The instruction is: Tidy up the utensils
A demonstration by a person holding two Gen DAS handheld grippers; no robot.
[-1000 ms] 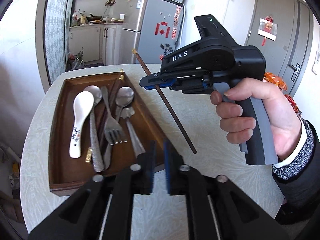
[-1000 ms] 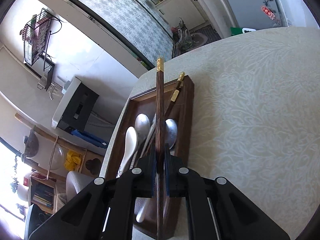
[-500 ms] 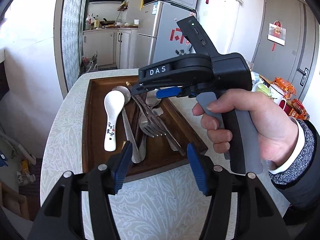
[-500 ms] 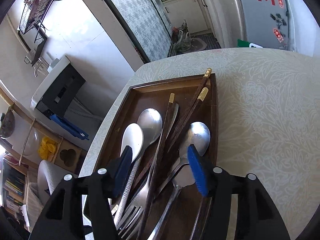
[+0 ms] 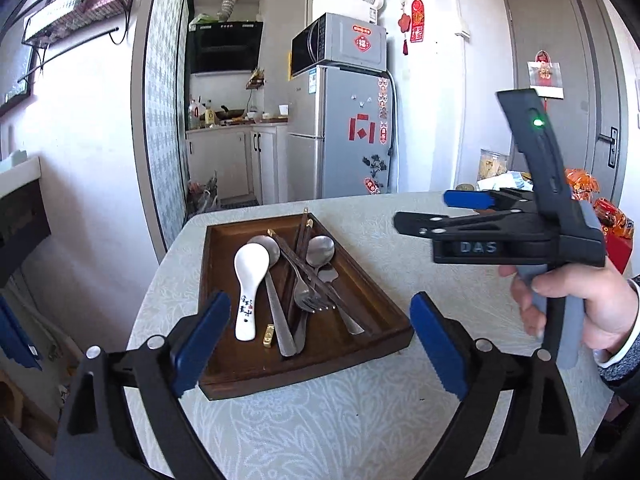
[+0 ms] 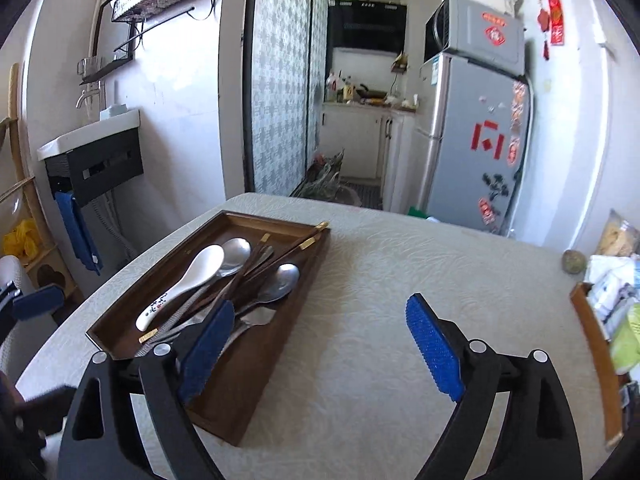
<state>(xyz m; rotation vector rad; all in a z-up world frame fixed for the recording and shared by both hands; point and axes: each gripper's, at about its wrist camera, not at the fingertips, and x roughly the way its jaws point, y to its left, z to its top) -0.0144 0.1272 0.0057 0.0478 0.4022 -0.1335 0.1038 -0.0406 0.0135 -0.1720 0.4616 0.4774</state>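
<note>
A dark wooden tray (image 5: 304, 372) on the pale table holds a white ceramic spoon (image 5: 250, 280), metal spoons (image 5: 322, 248), a fork (image 5: 310, 300) and dark chopsticks (image 5: 304, 268) with gold ends. My left gripper (image 5: 320, 300) hovers before the tray's near end, its jaws opening wide with nothing gripped. My right gripper (image 5: 440, 214), held in a hand, hangs to the right of the tray. In the right wrist view the right gripper (image 6: 320, 304) is also opening and empty, the tray (image 6: 240, 400) and chopsticks (image 6: 280, 254) lying behind its left finger.
The table (image 6: 380, 280) ends in a curved edge just left of the tray. Snack packets and a wooden box (image 6: 592, 340) crowd its right side, with a small round object (image 6: 574, 261) nearby. A fridge stands beyond the table.
The right gripper opened and let its chopstick go into the tray, then drew back to the right. The left gripper's jaws went from nearly shut to wide, and it backed off.
</note>
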